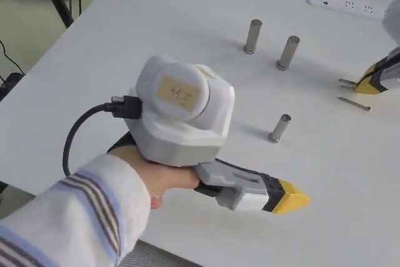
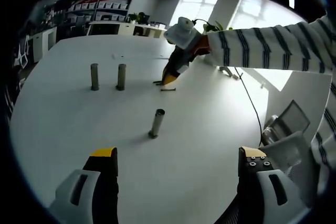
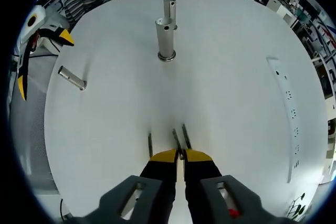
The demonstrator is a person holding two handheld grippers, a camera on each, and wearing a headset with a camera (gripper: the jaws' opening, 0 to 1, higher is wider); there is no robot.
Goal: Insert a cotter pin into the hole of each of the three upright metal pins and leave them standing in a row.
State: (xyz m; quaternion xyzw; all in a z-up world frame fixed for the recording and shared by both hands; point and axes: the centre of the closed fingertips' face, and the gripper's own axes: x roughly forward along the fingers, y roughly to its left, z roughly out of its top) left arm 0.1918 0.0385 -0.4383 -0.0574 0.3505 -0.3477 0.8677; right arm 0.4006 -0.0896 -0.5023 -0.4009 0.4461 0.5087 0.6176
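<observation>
Jaws on your left gripper (image 1: 292,200) (image 2: 178,156) stand wide apart with nothing between them. It hovers over the white table (image 1: 187,29) on your side of the lone metal pin (image 1: 279,127) (image 2: 156,123) (image 3: 72,77), near it but not touching, and its own view looks straight toward that pin. Your left hand (image 1: 165,176) wraps the grip below a striped sleeve (image 1: 81,217). Beyond the lone metal pin, well apart from it, the middle metal pin (image 1: 288,52) (image 2: 121,76) (image 3: 166,38) and the far metal pin (image 1: 252,35) (image 2: 94,76) (image 3: 169,9) stand upright just beside each other. The cross-hole near the top of the middle one shows in the right gripper view. Your right gripper (image 1: 359,84) (image 2: 167,80) (image 3: 179,156) is low at the table, off to the right of the lone metal pin in the head view and well apart from it. Its jaws are drawn in to a thin slit, and the near end of the gripped cotter pin (image 3: 177,139) runs into that slit, so it looks pinched there while lying along the table. A second cotter pin (image 3: 186,136) lies just beside it. A loose cotter pin (image 1: 354,104) (image 2: 168,89) (image 3: 150,144) rests flat a little nearer the lone metal pin, clear of the yellow tips. A power strip (image 1: 347,4) (image 3: 286,108) lies at the table's far edge, farther from the lone metal pin than the other two pins.
</observation>
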